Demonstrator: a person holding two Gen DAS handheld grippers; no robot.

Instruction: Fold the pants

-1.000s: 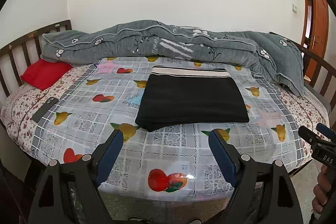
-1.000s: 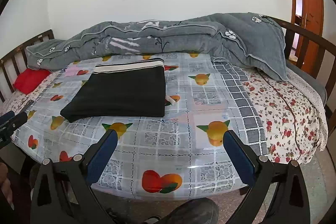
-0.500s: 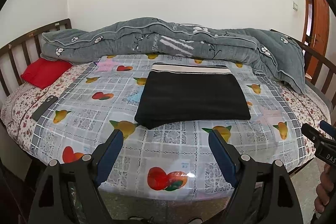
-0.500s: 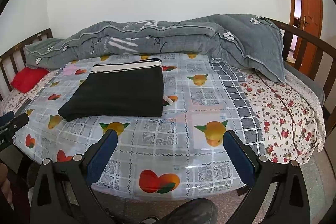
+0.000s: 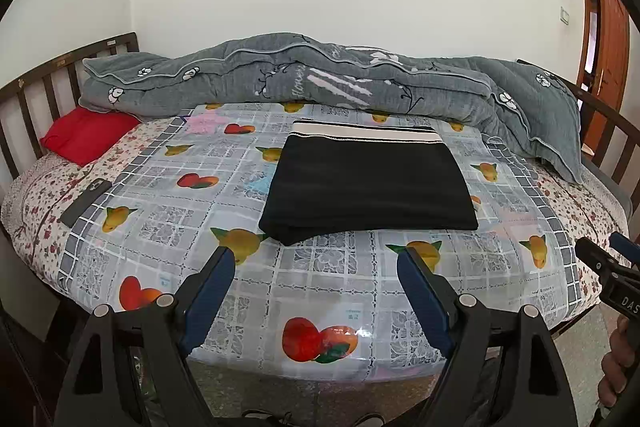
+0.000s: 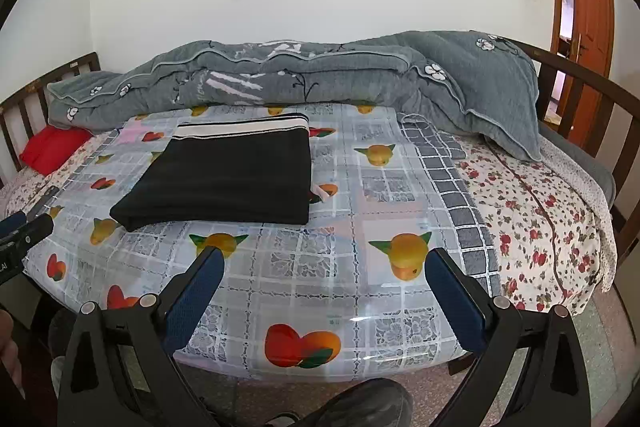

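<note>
Now both grippers, the left gripper [image 5: 316, 283] and the right gripper [image 6: 324, 281], hover tilted downward before the bed edge, jaws wide apart and empty. Beyond them the folded black pants [image 5: 370, 187] lie flat on the fruit-printed cover [image 5: 320, 291], striped waistband toward the grey quilt [image 5: 320, 83].

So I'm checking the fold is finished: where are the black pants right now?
The black pants lie folded on the fruit-print cover, mid-bed, in front of the grey quilt; they sit left of centre in the right wrist view.
</note>
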